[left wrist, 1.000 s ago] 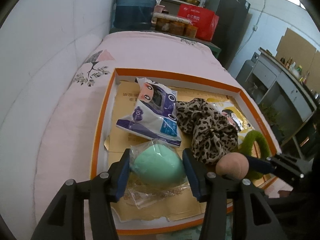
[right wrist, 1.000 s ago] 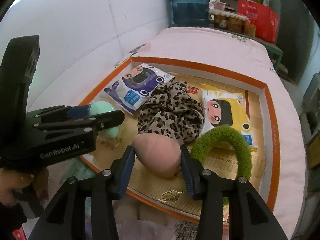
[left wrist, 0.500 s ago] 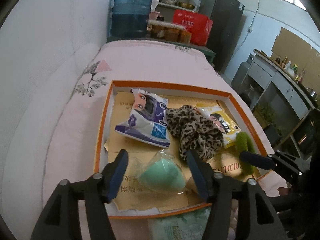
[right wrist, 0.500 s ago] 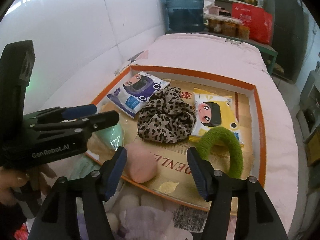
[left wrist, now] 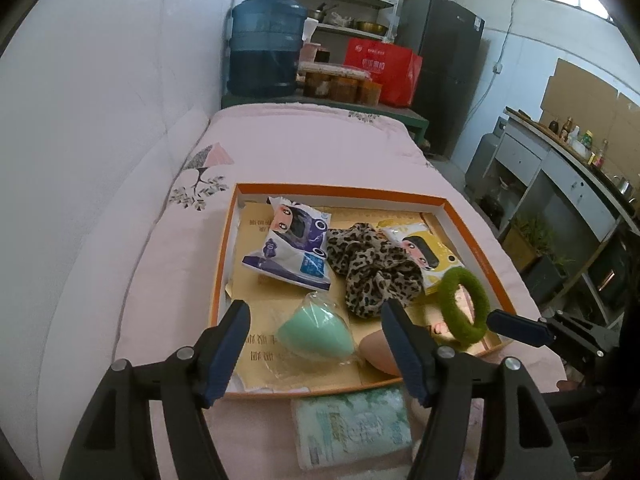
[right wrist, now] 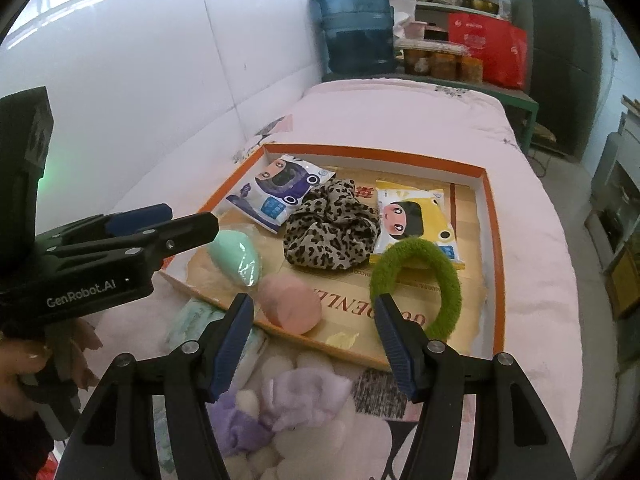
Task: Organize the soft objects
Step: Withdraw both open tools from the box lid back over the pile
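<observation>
Holding both grippers above the near edge of the orange-rimmed tray, we are keeping their jaws spread wide with nothing gripped. The left gripper has just been opening its jaws, and the mint-green sponge in its clear wrapper is lying loose on the tray floor, showing between the blue pads without touching them. The right gripper has likewise just been opening, and the pink sponge is resting free at the tray's near edge, just right of the green one.

We are seeing the rest of the soft things already lying in the tray on the pink bed: a purple tissue pack at the far left, a leopard scrunchie in the middle touching it, a yellow tissue pack at the far right, and a green fuzzy ring overlapping that pack's near corner. Outside the tray, a pale green tissue pack is lying just beside its near rim, and a lilac plush item is sitting nearer still.
</observation>
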`<state>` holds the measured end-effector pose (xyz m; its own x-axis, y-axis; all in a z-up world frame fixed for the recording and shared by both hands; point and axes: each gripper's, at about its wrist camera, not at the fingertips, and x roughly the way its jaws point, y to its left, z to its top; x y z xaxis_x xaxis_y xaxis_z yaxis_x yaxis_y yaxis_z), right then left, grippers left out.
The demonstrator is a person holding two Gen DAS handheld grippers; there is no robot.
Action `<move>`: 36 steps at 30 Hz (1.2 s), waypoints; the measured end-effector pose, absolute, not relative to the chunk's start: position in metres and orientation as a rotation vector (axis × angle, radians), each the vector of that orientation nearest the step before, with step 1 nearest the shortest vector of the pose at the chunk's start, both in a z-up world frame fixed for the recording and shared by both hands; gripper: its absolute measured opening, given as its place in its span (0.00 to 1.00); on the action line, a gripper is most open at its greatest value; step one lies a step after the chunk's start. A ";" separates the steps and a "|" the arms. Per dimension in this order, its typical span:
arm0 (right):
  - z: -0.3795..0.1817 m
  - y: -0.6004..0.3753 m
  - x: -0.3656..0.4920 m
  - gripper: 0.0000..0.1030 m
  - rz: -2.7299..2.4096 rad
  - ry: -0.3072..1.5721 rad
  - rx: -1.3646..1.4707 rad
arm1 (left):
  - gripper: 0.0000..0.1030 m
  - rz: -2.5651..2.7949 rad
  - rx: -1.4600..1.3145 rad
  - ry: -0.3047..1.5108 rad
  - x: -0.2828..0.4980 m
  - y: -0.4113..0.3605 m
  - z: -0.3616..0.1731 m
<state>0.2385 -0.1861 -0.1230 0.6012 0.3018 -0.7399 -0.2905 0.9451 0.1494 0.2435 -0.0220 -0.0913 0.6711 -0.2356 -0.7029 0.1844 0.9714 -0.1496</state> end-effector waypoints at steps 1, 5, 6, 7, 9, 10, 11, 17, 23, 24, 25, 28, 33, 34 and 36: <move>-0.121 -0.186 0.236 0.62 0.340 0.857 0.016 | 0.66 -0.235 -0.066 0.797 0.242 -0.022 -0.089; -0.114 -0.189 0.223 0.62 0.331 0.842 0.033 | 0.66 -0.234 -0.063 0.768 0.228 -0.024 -0.080; -0.112 -0.190 0.219 0.62 0.328 0.837 0.037 | 0.66 -0.236 -0.062 0.762 0.225 -0.024 -0.078; -0.110 -0.190 0.216 0.62 0.327 0.835 0.039 | 0.66 -0.238 -0.060 0.757 0.221 -0.025 -0.076; -0.106 -0.191 0.209 0.62 0.322 0.828 0.044 | 0.66 -0.244 -0.060 0.747 0.215 -0.025 -0.072; -0.104 -0.191 0.206 0.62 0.321 0.826 0.046 | 0.66 -0.247 -0.059 0.743 0.213 -0.025 -0.071; -0.102 -0.192 0.203 0.62 0.319 0.824 0.047 | 0.66 -0.248 -0.057 0.735 0.209 -0.025 -0.068; -0.092 -0.191 0.183 0.62 0.312 0.806 0.043 | 0.67 -0.251 -0.058 0.703 0.191 -0.023 -0.057; -0.084 -0.191 0.162 0.62 0.299 0.791 0.036 | 0.67 -0.269 -0.037 0.689 0.173 -0.027 -0.051; -0.083 -0.191 0.158 0.62 0.296 0.789 0.036 | 0.67 -0.274 -0.037 0.688 0.170 -0.027 -0.050; -0.082 -0.191 0.155 0.62 0.294 0.786 0.036 | 0.67 -0.275 -0.036 0.685 0.167 -0.027 -0.049; -0.077 -0.192 0.146 0.62 0.286 0.776 0.034 | 0.67 -0.279 -0.033 0.678 0.158 -0.026 -0.045; -0.071 -0.191 0.129 0.62 0.274 0.766 0.031 | 0.67 -0.279 -0.014 0.669 0.140 -0.026 -0.041; -0.071 -0.190 0.126 0.62 0.274 0.765 0.030 | 0.67 -0.280 -0.011 0.668 0.137 -0.026 -0.040; -0.070 -0.188 0.120 0.62 0.273 0.762 0.026 | 0.67 -0.280 -0.006 0.663 0.130 -0.026 -0.039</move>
<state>0.1204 -0.1880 -0.0696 0.6898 0.2538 -0.6781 -0.2349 0.9643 0.1220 0.1298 -0.0256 -0.0387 0.7520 -0.2578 -0.6066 0.2541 0.9626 -0.0941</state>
